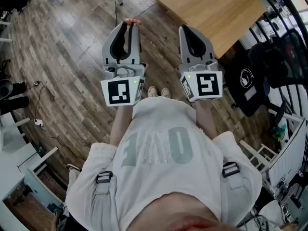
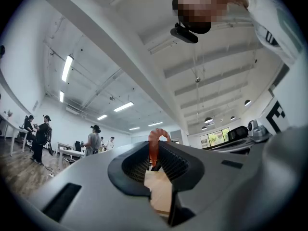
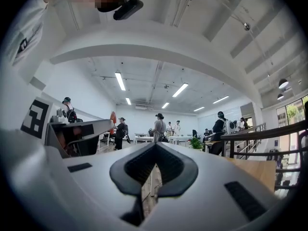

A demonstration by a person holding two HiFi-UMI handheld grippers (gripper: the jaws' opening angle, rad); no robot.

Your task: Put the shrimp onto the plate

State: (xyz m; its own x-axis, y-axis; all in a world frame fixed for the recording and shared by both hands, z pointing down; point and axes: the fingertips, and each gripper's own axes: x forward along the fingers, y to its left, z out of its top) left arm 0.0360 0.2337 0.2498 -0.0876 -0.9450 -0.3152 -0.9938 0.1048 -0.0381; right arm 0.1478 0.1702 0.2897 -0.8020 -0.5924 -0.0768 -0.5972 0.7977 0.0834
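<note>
An orange shrimp (image 2: 154, 147) stands upright between the tips of my left gripper (image 2: 157, 153), which is shut on it. In the head view the shrimp (image 1: 132, 21) pokes out past the left gripper's (image 1: 130, 27) tips, above the wooden floor. My right gripper (image 1: 186, 29) is held level beside it, a little to the right. The right gripper (image 3: 155, 147) has its tips together with nothing between them. The shrimp (image 3: 113, 120) also shows small at the left of the right gripper view. No plate is in view.
A light wooden table (image 1: 207, 6) lies ahead and to the right, its corner just beyond the right gripper. A black chair (image 1: 252, 83) and railing stand at the right. People (image 3: 159, 128) and desks are far off in the room.
</note>
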